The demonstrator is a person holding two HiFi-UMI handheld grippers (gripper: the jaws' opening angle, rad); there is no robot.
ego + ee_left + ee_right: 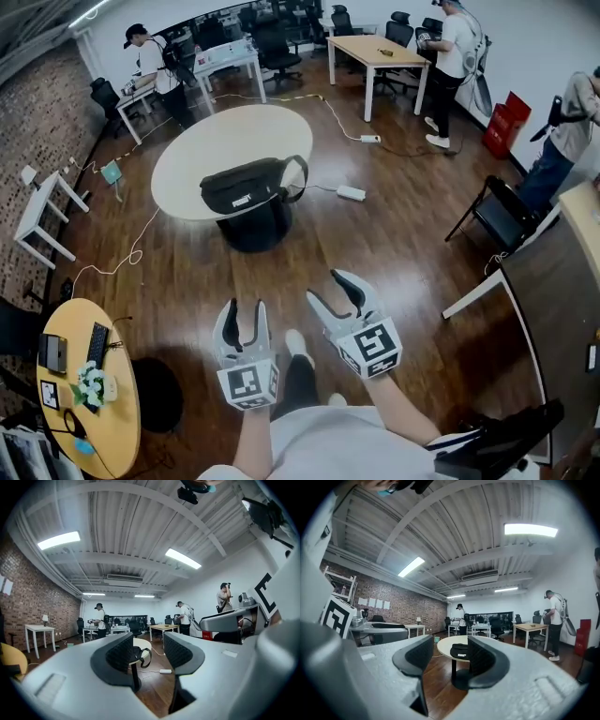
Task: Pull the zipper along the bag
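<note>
Black bag (pixel 246 187) lies at the near edge of a round white table (pixel 202 141), its strap (pixel 302 174) looping past the rim, well ahead of me. Over the wooden floor (pixel 403 244), my left gripper (pixel 245 314) has its jaws apart and empty. Beside it, my right gripper (pixel 330 291) is equally wide, holding nothing.

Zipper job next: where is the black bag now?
In the head view, the black bag lies on the round white table, at its near edge, above picture centre.
</note>
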